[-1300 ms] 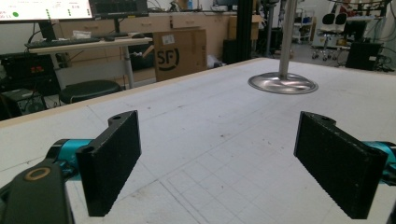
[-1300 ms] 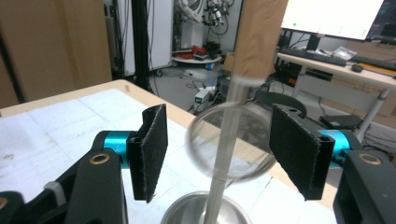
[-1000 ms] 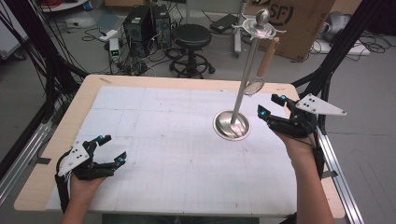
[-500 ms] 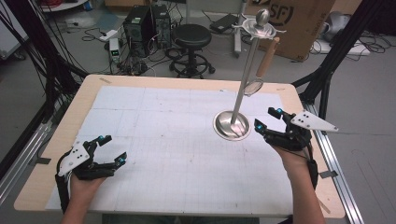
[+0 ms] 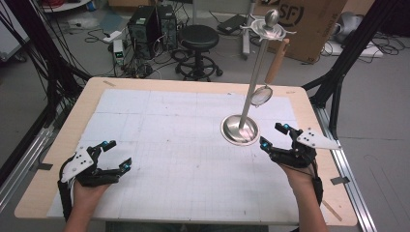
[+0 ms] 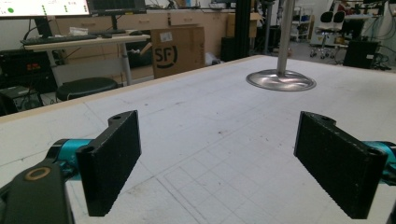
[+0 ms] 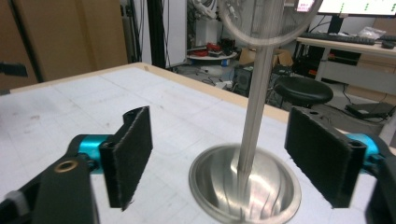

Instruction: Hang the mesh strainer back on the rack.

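- Nearest the camera in the high view, two forearms entering from the bottom edge, each hand gripping a set of black tongs.
- Left tongs (image 5: 116,154) low over the near left corner of the worktop (image 5: 159,145), jaws spread wide, nothing between them; white triangular plate on top.
- Same tongs (image 6: 217,158) seen from their own camera: two black padded jaws well apart, gridded white mat (image 6: 201,140) between and beyond them.
- Right tongs (image 5: 273,136) over the right side of the worktop, jaws likewise apart and empty, pointing toward the metal stand (image 5: 251,92) and just beside its base.
- From the right gripper view, right tongs (image 7: 219,163) framing the stand's round base (image 7: 245,186), the pole (image 7: 254,112) rising between the open jaws but farther off, untouched.
- Stand upright on the right half of the mat, shiny dish-shaped base (image 5: 240,129) flat on the surface, slim pole topped by a knob and short hooks.
- Round-rimmed utensil with a wooden handle (image 5: 270,77) hanging from one hook, clear of the worktop.
- Beyond the far edge, on the floor: black stool (image 5: 198,43), computer tower (image 5: 147,24), cardboard box (image 5: 309,24), loose cables.
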`<state>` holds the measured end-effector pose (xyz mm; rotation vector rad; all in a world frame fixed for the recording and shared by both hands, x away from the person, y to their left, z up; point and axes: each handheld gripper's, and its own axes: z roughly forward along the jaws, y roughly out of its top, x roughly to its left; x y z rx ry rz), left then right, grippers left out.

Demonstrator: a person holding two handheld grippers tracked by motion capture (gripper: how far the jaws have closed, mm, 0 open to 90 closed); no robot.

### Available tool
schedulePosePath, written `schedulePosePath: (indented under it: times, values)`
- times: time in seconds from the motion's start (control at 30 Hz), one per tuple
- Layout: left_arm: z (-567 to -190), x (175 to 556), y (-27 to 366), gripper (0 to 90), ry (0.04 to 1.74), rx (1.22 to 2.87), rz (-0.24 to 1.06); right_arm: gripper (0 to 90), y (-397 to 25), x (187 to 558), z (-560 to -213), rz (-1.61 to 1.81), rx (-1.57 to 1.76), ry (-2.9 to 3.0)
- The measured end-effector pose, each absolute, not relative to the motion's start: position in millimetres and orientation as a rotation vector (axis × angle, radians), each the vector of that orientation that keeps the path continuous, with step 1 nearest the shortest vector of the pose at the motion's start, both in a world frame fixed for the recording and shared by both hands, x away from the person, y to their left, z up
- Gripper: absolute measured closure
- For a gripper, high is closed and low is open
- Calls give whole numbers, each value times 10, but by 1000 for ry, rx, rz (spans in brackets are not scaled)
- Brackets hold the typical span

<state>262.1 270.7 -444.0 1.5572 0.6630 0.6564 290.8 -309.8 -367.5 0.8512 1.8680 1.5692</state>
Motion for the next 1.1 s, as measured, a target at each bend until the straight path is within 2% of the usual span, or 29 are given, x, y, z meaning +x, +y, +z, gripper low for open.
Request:
schedulePosePath:
  times: [0.23, 1.1]
  values:
    - [-4466, 2620, 2702, 152, 665, 1564, 648, 177, -3122, 2864, -3897, 1599, 882, 1858]
    - [-4510, 2624, 2687, 150, 656, 1557, 627, 140, -2963, 2850, -4367, 1565, 906, 1898]
